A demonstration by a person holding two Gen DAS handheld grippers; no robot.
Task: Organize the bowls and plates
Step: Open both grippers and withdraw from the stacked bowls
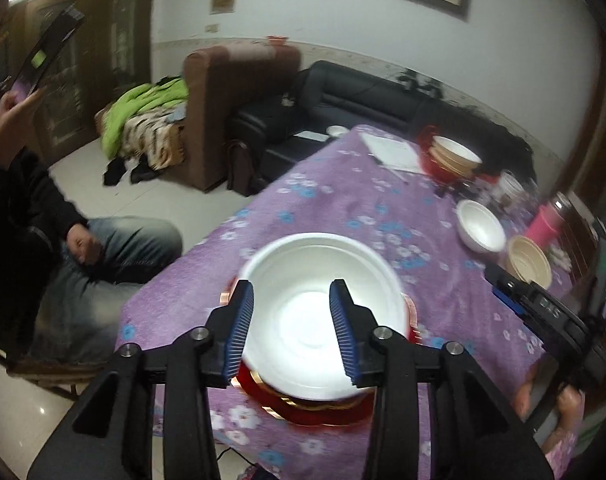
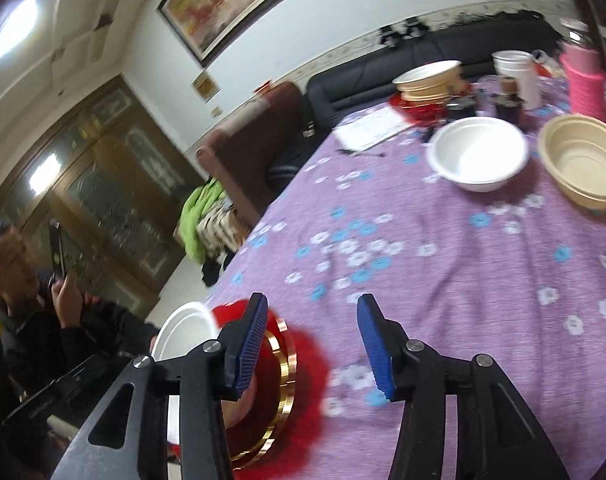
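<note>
In the left wrist view a large white bowl (image 1: 323, 316) sits on a stack of red and gold plates (image 1: 327, 412) near the table's front edge. My left gripper (image 1: 291, 330) is open, with its fingers spread just above the bowl's near half. My right gripper (image 2: 313, 344) is open and empty above the purple cloth, with its left finger over the red and gold plates (image 2: 279, 384). The white bowl's rim (image 2: 183, 332) shows at the left. A white bowl (image 2: 479, 152) and a tan bowl (image 2: 583, 160) stand at the far right.
A stack of tan bowls on red plates (image 2: 427, 84), white cups (image 2: 517, 72), a pink bottle (image 2: 587, 80) and papers (image 2: 367, 128) stand at the far end of the flowered table (image 2: 443, 264). A seated person (image 1: 43, 240) holding a phone is to the left. Sofas stand behind.
</note>
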